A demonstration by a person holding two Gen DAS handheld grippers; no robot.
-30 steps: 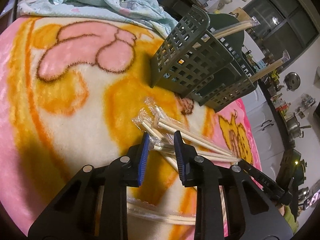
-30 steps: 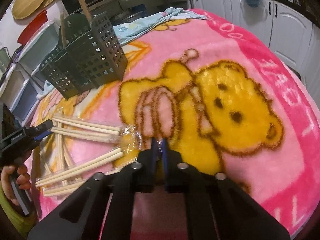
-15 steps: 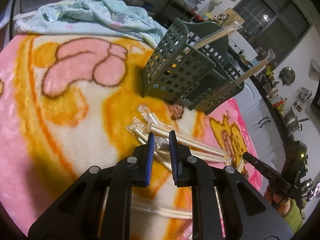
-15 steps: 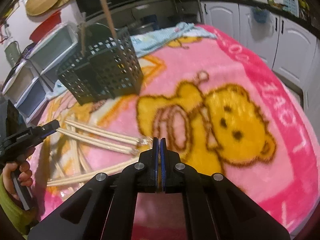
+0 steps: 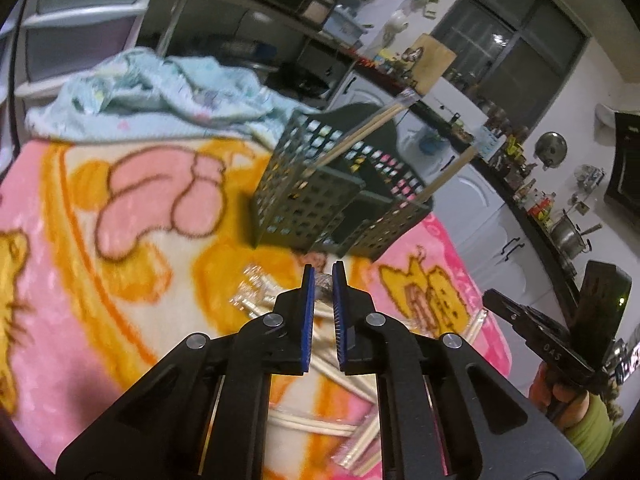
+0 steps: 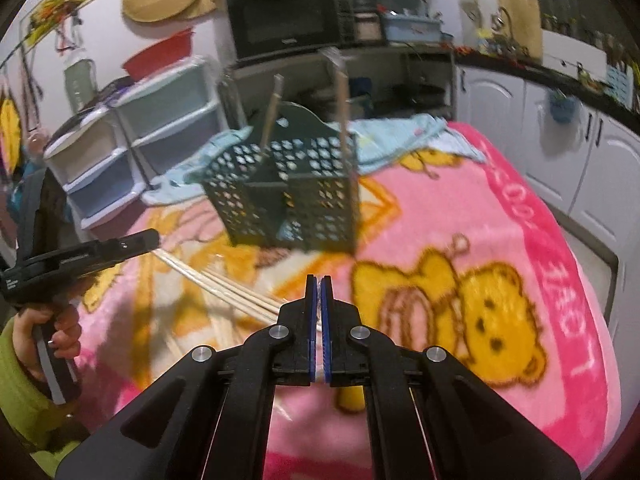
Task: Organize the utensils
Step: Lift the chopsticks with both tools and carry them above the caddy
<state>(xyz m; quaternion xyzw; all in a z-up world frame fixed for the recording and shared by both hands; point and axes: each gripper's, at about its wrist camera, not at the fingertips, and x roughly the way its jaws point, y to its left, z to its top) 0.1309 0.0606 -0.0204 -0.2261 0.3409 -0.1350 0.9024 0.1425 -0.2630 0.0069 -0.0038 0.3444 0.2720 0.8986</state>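
A dark green slotted utensil basket [image 5: 320, 200] [image 6: 288, 200] stands on the blanket with two wrapped chopstick pairs [image 5: 360, 136] [image 6: 342, 104] sticking up out of it. My left gripper [image 5: 322, 270] is above the blanket in front of the basket. Its jaws are closing, and the crinkled wrapper end of a chopstick pack [image 5: 324, 282] is pinched between them. My right gripper [image 6: 319, 280] is shut on a clear wrapper end [image 6: 319, 316]. Chopsticks [image 6: 224, 286] run from it toward the left gripper [image 6: 154, 236]. More wrapped chopsticks [image 5: 308, 424] lie on the blanket below.
The pink and yellow cartoon blanket [image 5: 120, 280] [image 6: 460, 220] covers the table. A light blue cloth [image 5: 160, 96] [image 6: 400, 136] is bunched behind the basket. Plastic drawers [image 6: 132, 148] stand far left, white cabinets [image 6: 600, 168] to the right. A hand in a green sleeve [image 6: 24, 360] holds the left gripper.
Both grippers have risen off the blanket. The left jaws have narrowed from a wide gap to a pinch on the wrapper end. The right gripper stayed shut.
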